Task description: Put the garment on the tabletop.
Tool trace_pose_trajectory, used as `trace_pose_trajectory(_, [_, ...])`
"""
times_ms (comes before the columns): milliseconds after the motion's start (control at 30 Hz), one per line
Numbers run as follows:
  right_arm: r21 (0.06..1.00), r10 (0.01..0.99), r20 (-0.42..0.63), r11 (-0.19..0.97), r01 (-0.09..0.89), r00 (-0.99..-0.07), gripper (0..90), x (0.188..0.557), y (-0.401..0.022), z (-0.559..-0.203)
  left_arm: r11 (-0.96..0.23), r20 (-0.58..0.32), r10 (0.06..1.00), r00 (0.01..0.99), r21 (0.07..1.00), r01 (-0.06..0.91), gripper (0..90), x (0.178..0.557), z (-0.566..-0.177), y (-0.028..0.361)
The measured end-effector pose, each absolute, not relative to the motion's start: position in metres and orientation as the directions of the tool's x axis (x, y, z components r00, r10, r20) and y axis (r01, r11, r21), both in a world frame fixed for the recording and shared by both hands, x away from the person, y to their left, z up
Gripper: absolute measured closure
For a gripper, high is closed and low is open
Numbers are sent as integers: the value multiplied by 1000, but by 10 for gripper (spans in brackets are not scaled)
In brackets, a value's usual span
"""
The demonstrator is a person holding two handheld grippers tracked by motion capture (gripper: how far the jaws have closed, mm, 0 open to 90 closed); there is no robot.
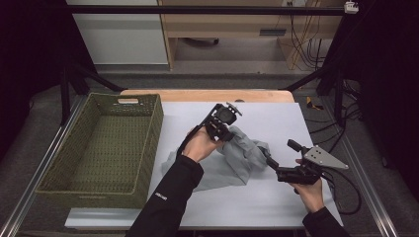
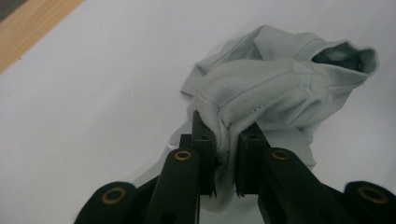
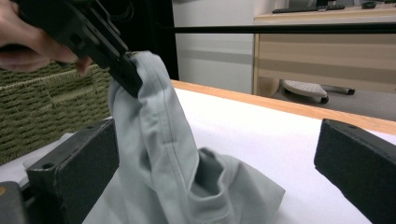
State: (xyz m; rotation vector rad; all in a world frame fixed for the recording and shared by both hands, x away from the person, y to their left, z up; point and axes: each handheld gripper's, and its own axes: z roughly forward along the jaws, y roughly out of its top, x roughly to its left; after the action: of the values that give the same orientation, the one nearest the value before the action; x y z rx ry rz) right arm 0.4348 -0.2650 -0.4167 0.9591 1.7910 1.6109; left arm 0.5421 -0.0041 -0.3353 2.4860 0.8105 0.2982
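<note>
A pale grey garment [image 1: 242,154] lies crumpled on the white table cover [image 1: 276,116], with one part pulled up off the surface. My left gripper [image 1: 228,133] is shut on that raised fold; in the left gripper view the cloth [image 2: 261,88] is pinched between the pads of my left gripper [image 2: 227,158]. My right gripper [image 1: 280,152] stands open just right of the heap. In the right gripper view the garment [image 3: 159,154] rises between the wide-apart jaws of my right gripper [image 3: 217,158], up to the left gripper [image 3: 126,70] that holds it.
A green woven basket [image 1: 154,129] stands at the table's left side, also seen as a wicker wall [image 3: 28,116]. The wooden table edge [image 1: 207,94] runs along the back. Black frame bars and cables surround the table.
</note>
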Motion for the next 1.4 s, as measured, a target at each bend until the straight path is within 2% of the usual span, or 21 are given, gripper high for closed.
trace_pose_trajectory(233, [988, 797, 68, 29, 151, -600, 5, 432, -265, -419, -701, 35, 601, 799, 504, 505, 786, 544, -359, -7])
trace_pose_trajectory(300, [988, 797, 68, 29, 151, -600, 5, 432, -265, -419, -707, 38, 594, 804, 502, 499, 751, 544, -360, -6])
trace_pose_trajectory(333, [988, 798, 69, 26, 150, -598, 5, 432, -266, -419, -693, 35, 600, 799, 521, 498, 703, 543, -359, -6])
trace_pose_trajectory(400, [987, 802, 79, 21, 160, -593, 5, 432, -266, -419, -681, 27, 597, 802, 545, 489, 538, 542, -354, -3])
trace_pose_trajectory(433, [988, 799, 69, 28, 152, -597, 5, 432, -267, -419, -657, 34, 597, 802, 593, 465, 475, 539, -349, -1])
trace_pose_trajectory(467, [988, 799, 70, 27, 152, -597, 5, 431, -267, -419, -657, 34, 597, 802, 593, 465, 414, 539, -349, -1])
trace_pose_trajectory(500, [988, 799, 70, 27, 152, -597, 5, 431, -267, -419, -638, 42, 607, 794, 622, 455, 414, 536, -347, 0])
trace_pose_trajectory(600, [987, 798, 86, 15, 162, -597, 5, 430, -266, -420, -589, 37, 625, 780, 678, 440, 291, 530, -339, 4])
trace_pose_trajectory(800, [987, 798, 84, 16, 160, -597, 5, 430, -267, -420, -516, 35, 644, 764, 758, 399, 213, 519, -324, 16])
trace_pose_trajectory(1000, [989, 802, 77, 14, 148, -592, 4, 429, -269, -420, -460, 83, 664, 744, 829, 319, 157, 501, -321, 28])
trace_pose_trajectory(1200, [989, 801, 78, 14, 150, -594, 4, 428, -269, -420, -354, 62, 664, 745, 904, 241, 94, 484, -329, 48])
trace_pose_trajectory(1400, [989, 802, 75, 15, 146, -592, 4, 428, -269, -420, -242, 17, 671, 741, 950, 198, 76, 468, -342, 73])
